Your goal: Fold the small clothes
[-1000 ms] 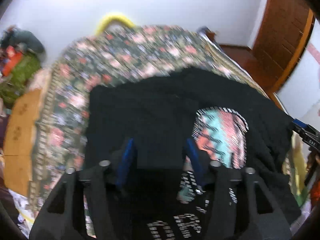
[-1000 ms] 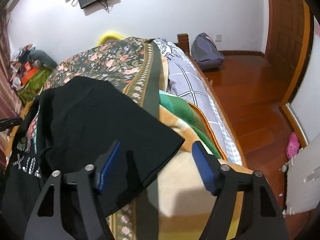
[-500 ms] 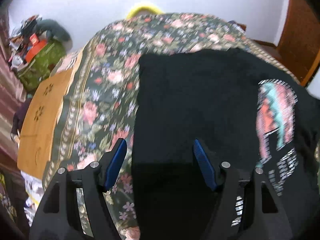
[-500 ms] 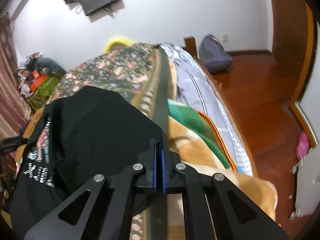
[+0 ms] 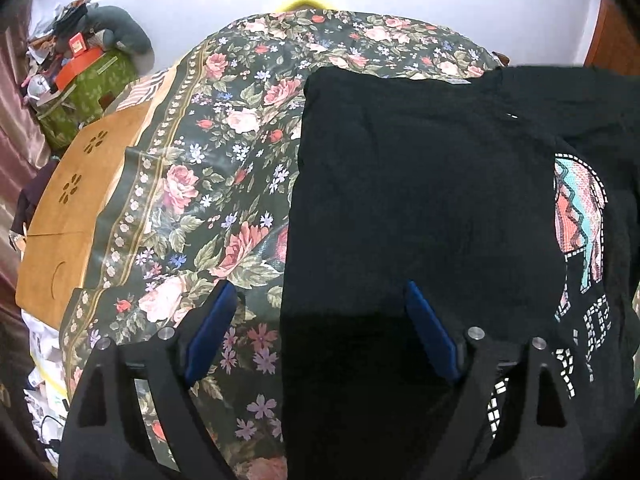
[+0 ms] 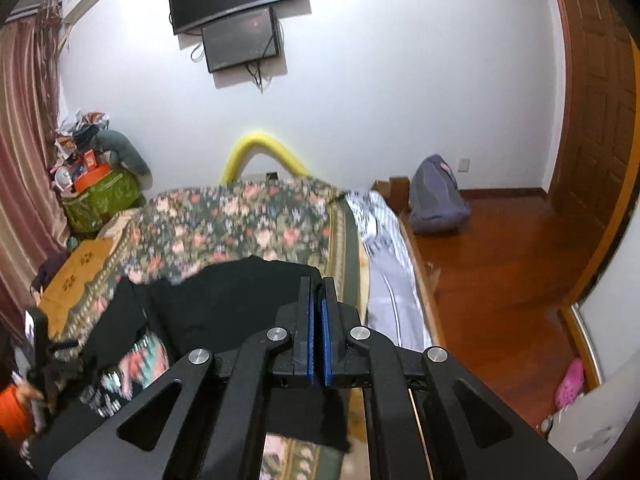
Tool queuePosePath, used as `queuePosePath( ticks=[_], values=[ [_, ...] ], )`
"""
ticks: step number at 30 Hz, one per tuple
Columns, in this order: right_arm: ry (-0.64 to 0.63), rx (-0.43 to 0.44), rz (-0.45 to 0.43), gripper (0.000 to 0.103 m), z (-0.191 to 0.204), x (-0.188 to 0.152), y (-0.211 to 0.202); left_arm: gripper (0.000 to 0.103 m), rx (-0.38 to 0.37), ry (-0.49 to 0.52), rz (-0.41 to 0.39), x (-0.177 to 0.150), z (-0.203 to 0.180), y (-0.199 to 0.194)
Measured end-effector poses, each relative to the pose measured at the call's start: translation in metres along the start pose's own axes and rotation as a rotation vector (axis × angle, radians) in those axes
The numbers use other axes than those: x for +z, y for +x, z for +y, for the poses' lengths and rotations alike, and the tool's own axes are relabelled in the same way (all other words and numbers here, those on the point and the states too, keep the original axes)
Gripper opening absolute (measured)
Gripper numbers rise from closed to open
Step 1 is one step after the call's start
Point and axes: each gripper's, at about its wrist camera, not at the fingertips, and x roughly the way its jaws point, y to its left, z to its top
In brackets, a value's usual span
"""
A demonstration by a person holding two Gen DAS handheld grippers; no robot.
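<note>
Right gripper (image 6: 317,300) jaws pinch the black T-shirt (image 6: 240,292); left gripper (image 5: 320,320) jaws gape wide.

Bed with a floral cover and a black T-shirt on it

The bed (image 6: 416,280) carries a dark floral bedspread (image 5: 224,184); a black T-shirt (image 5: 420,200) with a colourful print lies on its near right part. Along the bed's right edge a grey striped sheet (image 6: 384,256) shows beside the bedspread, far from the T-shirt.
</note>
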Motion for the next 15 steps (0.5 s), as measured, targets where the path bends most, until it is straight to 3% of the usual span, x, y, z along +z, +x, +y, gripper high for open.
queuePosePath(
  ticks=[6, 15],
  values=[
    [-0.072, 0.077, 0.037, 0.003, 0.048, 0.004, 0.015, 0.086, -0.002, -0.001, 0.006, -0.001, 0.004, -0.011],
    [-0.145, 0.3, 0.151, 0.003, 0.146, -0.02, 0.061, 0.086, -0.004, 0.02, -0.044, -0.013, 0.015, -0.048]
  ],
)
